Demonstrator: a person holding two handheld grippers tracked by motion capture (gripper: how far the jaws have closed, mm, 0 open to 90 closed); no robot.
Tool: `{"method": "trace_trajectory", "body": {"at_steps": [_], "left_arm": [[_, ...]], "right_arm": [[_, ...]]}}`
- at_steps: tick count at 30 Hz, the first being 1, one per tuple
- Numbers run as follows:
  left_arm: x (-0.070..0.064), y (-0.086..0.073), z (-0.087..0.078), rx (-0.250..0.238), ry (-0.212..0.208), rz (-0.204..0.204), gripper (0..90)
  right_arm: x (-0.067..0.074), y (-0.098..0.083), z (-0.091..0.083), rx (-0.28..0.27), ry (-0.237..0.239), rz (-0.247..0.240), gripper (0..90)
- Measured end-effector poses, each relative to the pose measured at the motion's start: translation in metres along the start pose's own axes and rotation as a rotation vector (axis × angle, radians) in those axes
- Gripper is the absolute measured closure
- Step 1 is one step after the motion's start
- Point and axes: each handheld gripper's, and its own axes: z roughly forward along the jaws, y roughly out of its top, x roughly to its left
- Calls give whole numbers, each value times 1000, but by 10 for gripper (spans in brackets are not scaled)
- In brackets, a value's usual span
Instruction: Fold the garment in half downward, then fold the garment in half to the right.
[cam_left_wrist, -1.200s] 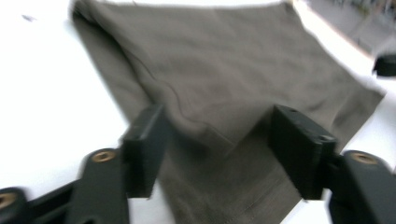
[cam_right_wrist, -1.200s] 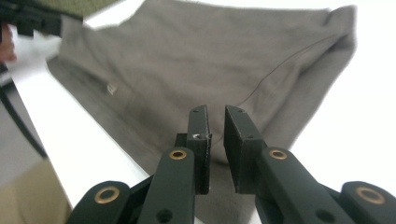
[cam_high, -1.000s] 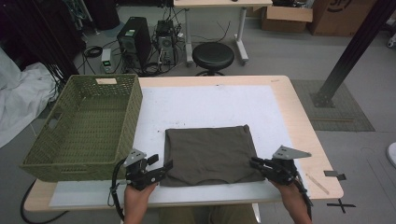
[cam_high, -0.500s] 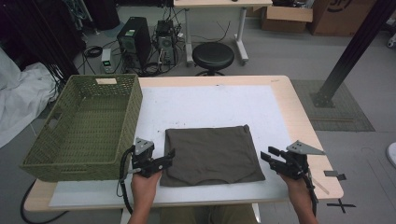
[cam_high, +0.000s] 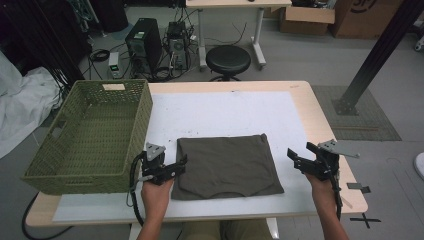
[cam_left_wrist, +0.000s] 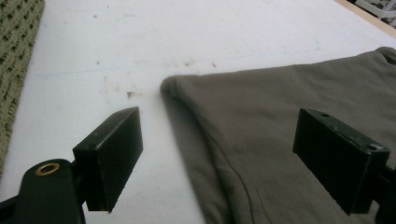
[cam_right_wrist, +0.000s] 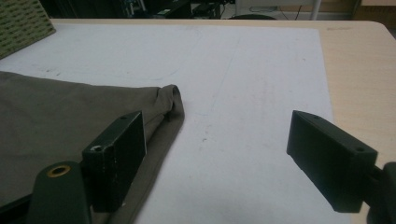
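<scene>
A dark olive cloth (cam_high: 227, 165) lies folded flat on the white mat (cam_high: 225, 115) near the table's front. My left gripper (cam_high: 181, 162) hovers at the cloth's left edge with jaws wide, having opened within the last second. In the left gripper view the cloth (cam_left_wrist: 289, 102) lies under the open left gripper (cam_left_wrist: 219, 140), and no pad touches it. My right gripper (cam_high: 295, 160) stands off the cloth's right edge; its jaws have just been opening and hold nothing. In the right gripper view the cloth's corner (cam_right_wrist: 170, 100) sits beside the left jaw of the right gripper (cam_right_wrist: 219, 135).
A green woven basket (cam_high: 90, 135) stands at the table's left, close to my left hand. The wooden table edge (cam_high: 330, 130) runs just right of my right hand. Behind the table stand a black stool (cam_high: 228, 59) and computer towers (cam_high: 145, 45).
Both grippers have opened and let go of the cloth's front corners. The right hand has drawn away to the right, off the cloth, and the left hand has shifted slightly back.
</scene>
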Motion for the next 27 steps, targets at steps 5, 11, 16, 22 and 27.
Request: {"method": "trace_trajectory", "body": {"at_steps": [5,11,16,22,27], "left_arm": [[0,3,-1,-6,18,3,164],[-2,1,-3,0,26,-2,164],[-2,-4,-6,19,28,-7,164],[-4,-11,-8,32,36,-14,164],[-10,-21,-11,46,43,-8,164]], "right_arm": [[-1,-5,1,20,0,7,184],[-1,-6,-2,20,5,7,182],[1,-6,-2,21,12,6,183],[3,-8,-4,19,21,3,183],[4,-9,-5,15,28,1,183]]}}
